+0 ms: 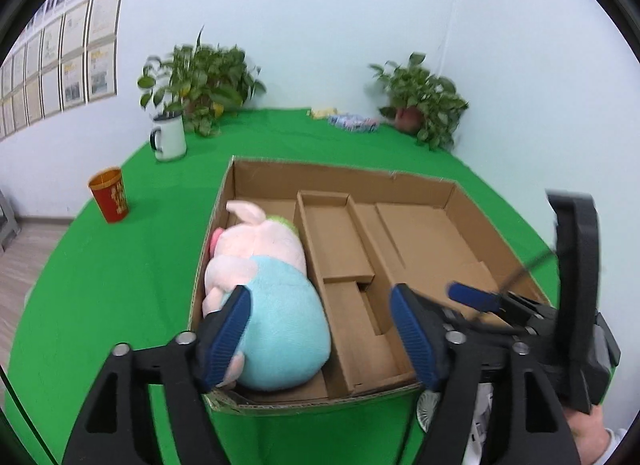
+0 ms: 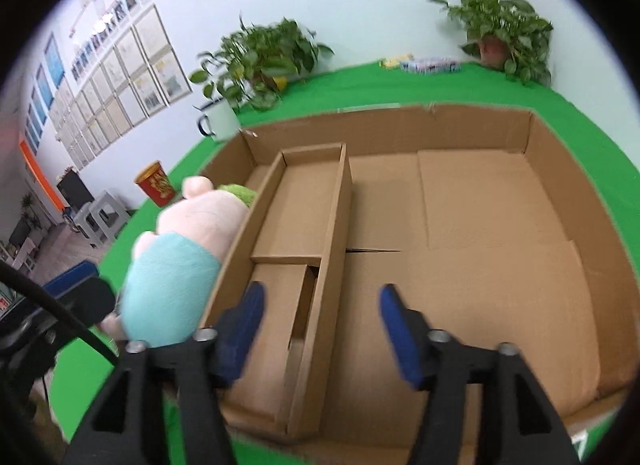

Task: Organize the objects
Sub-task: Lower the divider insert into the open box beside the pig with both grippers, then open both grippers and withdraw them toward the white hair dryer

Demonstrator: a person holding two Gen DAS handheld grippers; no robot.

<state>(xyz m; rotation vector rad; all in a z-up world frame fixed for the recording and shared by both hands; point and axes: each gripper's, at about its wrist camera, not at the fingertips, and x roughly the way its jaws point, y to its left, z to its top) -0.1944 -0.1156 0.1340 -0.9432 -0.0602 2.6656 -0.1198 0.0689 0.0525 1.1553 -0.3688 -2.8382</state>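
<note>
Your left gripper [image 1: 320, 329] and right gripper [image 2: 320, 329] both have fingers apart, holding nothing. The one soft plush pig [image 1: 268, 305] lies in the leftmost compartment of the corrugated cardboard box [image 1: 344, 173], against its left wall. The wide right compartment [image 2: 500, 233] offers flat, open room. Green felt covers the worktop [image 1: 100, 285]; two potted plants line its far edge.
</note>
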